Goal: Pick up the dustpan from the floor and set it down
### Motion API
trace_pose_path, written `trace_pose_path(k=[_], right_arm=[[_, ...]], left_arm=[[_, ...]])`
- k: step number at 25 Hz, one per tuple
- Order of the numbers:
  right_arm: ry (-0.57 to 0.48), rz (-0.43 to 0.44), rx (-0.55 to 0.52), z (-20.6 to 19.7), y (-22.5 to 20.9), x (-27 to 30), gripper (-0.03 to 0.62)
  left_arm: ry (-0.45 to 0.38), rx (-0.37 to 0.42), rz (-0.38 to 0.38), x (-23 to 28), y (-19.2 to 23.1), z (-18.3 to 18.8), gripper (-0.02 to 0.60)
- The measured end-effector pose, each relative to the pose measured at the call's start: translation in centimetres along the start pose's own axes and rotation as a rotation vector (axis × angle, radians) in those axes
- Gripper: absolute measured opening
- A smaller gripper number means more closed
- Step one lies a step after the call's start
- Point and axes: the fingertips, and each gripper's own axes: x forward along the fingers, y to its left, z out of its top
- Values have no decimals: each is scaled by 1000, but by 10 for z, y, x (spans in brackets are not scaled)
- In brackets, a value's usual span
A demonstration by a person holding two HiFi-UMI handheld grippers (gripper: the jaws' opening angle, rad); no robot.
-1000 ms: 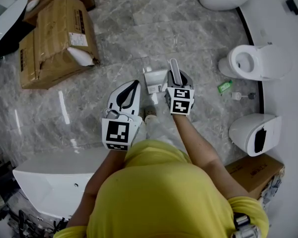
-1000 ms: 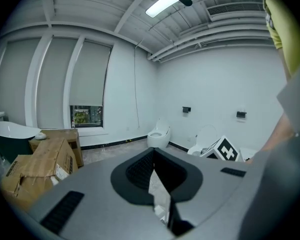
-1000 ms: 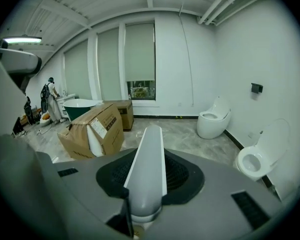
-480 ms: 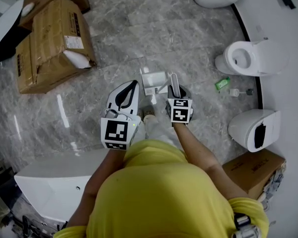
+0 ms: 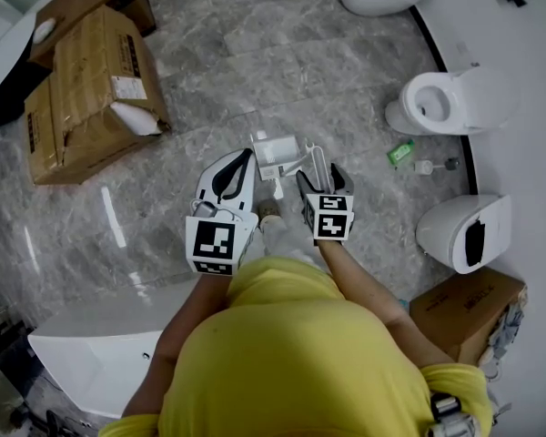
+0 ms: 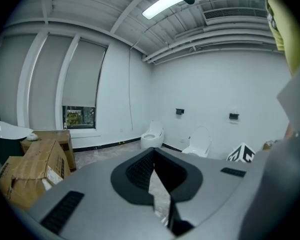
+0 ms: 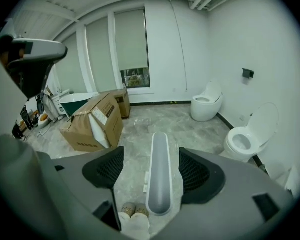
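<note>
The dustpan [image 5: 278, 155] is pale grey and rests on the marble floor in front of the person's feet. Its long handle [image 5: 317, 164] rises toward my right gripper [image 5: 323, 177]. In the right gripper view the handle [image 7: 160, 176] stands between the two black pads [image 7: 107, 169] with a gap on each side. These jaws have just been opening and do not press on it. My left gripper [image 5: 245, 154] hovers just left of the pan. Its jaws are shut with nothing in them, and in its own view the left gripper [image 6: 154, 153] points level across the room.
Torn cardboard boxes [image 5: 86, 89] lie at the far left. Toilets [image 5: 446, 103] and another bowl [image 5: 460, 230] line the right wall. A small green item [image 5: 400, 153] lies near them. A white bathtub [image 5: 100, 335] sits behind on the left, and a box [image 5: 469, 308] on the right.
The right gripper's jaws have spread apart and let go of the dustpan handle. The gripper drew back toward the person while the left gripper stayed put.
</note>
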Motion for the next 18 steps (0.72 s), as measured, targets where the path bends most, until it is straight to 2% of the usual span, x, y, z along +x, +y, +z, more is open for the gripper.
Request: trace_pose_path(k=[2,4,11,15,18], right_arm=[[-68,-17,-11,20,-2,-13,354],[-153,-27,-25,47,-1,-29,317],[-490,8,-158,158,26,-105,27],[-627,70,-166,200,46,-142,11],[-692,92,-186,222,54,-166,11]], left_arm=[[-5,4,-1,-2,0,1,3],[-13,8,0,-4,0,4,3],[-81,28,33,-12,5,30,3],[-157,81,73,-24,12,62,3],[-227,63,107,-39,15,92,3]])
